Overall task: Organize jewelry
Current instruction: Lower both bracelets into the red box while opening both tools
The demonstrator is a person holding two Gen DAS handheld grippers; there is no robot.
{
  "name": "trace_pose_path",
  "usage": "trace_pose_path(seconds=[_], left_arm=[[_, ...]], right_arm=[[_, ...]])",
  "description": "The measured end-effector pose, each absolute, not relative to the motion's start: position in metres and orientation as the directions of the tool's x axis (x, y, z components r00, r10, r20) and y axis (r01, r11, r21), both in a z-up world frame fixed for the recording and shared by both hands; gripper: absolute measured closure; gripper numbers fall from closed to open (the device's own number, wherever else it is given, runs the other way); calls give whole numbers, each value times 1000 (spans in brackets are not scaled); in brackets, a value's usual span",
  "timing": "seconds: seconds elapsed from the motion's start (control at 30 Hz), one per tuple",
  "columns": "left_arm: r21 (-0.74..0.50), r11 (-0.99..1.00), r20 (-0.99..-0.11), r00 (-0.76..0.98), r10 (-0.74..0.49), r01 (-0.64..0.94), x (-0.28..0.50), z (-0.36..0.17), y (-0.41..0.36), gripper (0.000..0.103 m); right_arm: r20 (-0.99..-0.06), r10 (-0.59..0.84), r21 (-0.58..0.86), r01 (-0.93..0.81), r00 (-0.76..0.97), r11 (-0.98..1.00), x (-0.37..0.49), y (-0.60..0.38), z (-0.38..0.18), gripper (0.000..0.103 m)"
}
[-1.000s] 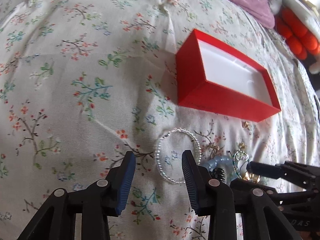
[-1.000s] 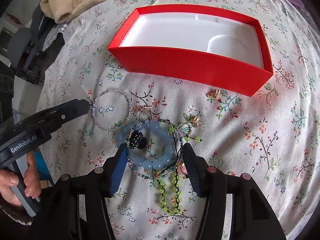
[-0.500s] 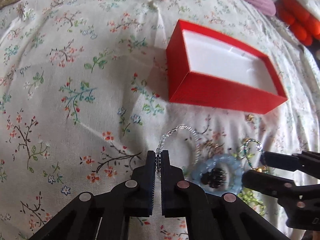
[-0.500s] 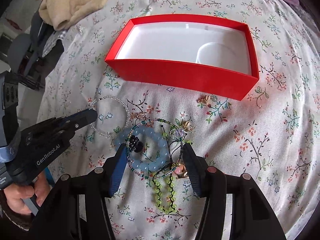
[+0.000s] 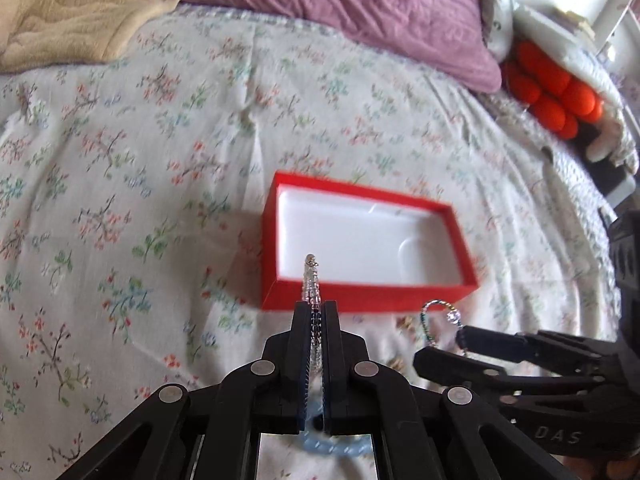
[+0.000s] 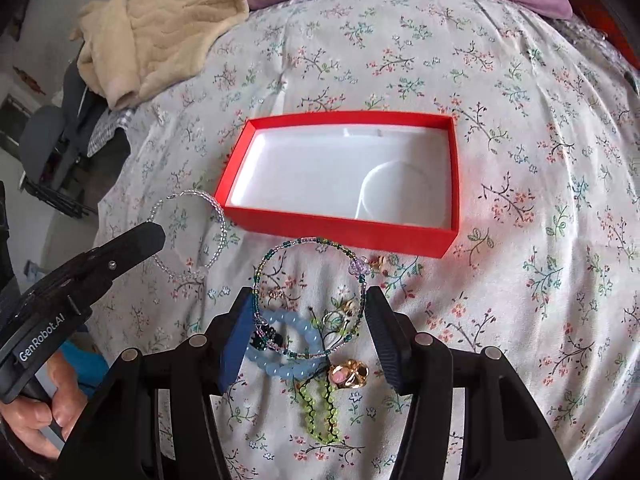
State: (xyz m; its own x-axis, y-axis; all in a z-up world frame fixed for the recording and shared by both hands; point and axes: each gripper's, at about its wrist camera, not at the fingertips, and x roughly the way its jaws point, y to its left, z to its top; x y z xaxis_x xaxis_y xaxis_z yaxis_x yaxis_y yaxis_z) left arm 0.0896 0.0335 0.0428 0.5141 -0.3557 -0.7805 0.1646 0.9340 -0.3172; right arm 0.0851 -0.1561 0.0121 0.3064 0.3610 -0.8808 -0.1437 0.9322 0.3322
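My left gripper [image 5: 316,312] is shut on a clear beaded bracelet [image 5: 311,280] and holds it edge-on in the air in front of the open red box [image 5: 368,294] with a white lining. In the right wrist view the bracelet [image 6: 218,216] hangs as a ring from the left gripper [image 6: 154,236], left of the red box [image 6: 340,228]. My right gripper [image 6: 306,320] is open, with a multicoloured beaded bracelet [image 6: 304,246] lifted between its fingers. Below lie a blue bead bracelet [image 6: 280,364], a green bead strand [image 6: 320,412] and a gold piece [image 6: 348,372].
A floral bedsheet [image 6: 520,160] covers the bed. A beige blanket [image 6: 160,20] and a purple pillow [image 5: 360,12] lie at the far end. Red-orange balls [image 5: 552,92] sit at the far right. Small gold charms [image 6: 376,262] lie near the box front.
My left gripper closed on the clear bracelet and lifted it off the sheet toward the box. The right gripper rose too, and the multicoloured bracelet came up between its fingers.
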Motion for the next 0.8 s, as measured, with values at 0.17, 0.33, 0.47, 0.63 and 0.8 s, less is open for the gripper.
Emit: trace_pose_path(seconds=[0.17, 0.33, 0.47, 0.63, 0.8], left_arm=[[-332, 924, -749, 542, -380, 189, 101, 52, 17, 103], [-379, 903, -721, 548, -425, 203, 118, 47, 2, 103], [-396, 897, -722, 537, -437, 198, 133, 33, -7, 103], [-354, 928, -782, 507, -363, 117, 147, 5, -1, 103], [-284, 955, -817, 499, -287, 84, 151, -6, 3, 103]], right_arm=[[-863, 363, 348, -109, 351, 931, 99, -168, 19, 44], [-849, 358, 361, -67, 388, 930, 116, -180, 19, 44], [-844, 348, 362, -44, 409, 931, 131, -186, 14, 44], [-845, 337, 357, -31, 416, 934, 144, -188, 4, 44], [-853, 305, 325, -26, 422, 945, 150, -184, -5, 44]])
